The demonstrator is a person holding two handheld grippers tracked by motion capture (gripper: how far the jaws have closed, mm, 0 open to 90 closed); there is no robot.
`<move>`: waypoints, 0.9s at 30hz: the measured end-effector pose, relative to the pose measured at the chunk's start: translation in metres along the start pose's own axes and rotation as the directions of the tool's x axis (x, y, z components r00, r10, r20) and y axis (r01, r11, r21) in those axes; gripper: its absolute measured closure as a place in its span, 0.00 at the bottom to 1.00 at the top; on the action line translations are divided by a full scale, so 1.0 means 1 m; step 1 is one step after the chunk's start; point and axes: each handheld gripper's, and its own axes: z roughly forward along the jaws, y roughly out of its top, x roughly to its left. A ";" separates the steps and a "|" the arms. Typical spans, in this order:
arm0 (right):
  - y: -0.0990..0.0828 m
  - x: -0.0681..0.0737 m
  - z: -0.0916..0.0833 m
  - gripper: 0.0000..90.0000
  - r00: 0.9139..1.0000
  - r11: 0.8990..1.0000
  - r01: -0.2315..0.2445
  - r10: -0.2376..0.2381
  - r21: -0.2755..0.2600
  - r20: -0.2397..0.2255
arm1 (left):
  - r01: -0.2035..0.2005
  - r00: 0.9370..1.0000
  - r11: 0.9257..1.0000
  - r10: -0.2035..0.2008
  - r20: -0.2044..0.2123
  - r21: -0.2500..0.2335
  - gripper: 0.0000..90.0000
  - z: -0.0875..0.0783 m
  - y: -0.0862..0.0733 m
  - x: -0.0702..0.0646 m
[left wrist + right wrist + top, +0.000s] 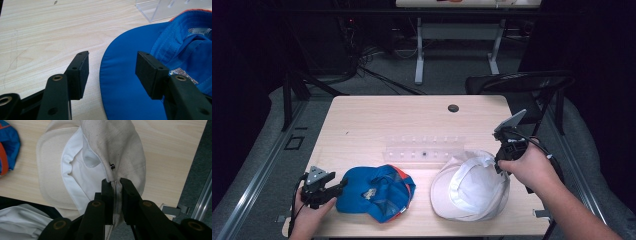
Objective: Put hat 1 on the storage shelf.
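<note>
A cream-white cap [469, 187] lies upside down at the table's front right, its back edge lifted. My right gripper [501, 163] is shut on that back edge; in the right gripper view the jaws pinch the fabric of the white cap [117, 155] just below a small metal stud, and my right gripper [114, 185] holds it above the table. A blue cap with orange trim [377, 192] lies upside down at the front left. My left gripper [341, 186] stands open at its brim; in the left gripper view the blue brim [120, 75] lies between the spread jaws of my left gripper [112, 72].
A clear acrylic rack [424, 149] with a row of pegs stands in the middle of the table [377, 120], behind both caps. A black chair [522, 82] stands past the far right corner. A dark round grommet [453, 108] sits near the far edge.
</note>
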 end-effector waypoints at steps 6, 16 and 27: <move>0.004 0.003 -0.012 0.91 0.999 0.999 -0.024 0.025 0.022 -0.038 | 0.001 1.000 1.000 -0.001 0.001 0.002 0.50 0.000 0.000 0.001; 0.007 0.011 -0.030 0.91 0.999 1.000 -0.023 0.023 0.014 -0.042 | 0.000 1.000 1.000 0.000 0.005 0.004 0.50 0.000 0.000 0.000; 0.008 0.004 -0.034 0.91 0.964 0.996 -0.083 0.089 0.037 -0.250 | 0.000 1.000 1.000 0.000 0.004 0.003 0.50 0.000 0.000 0.000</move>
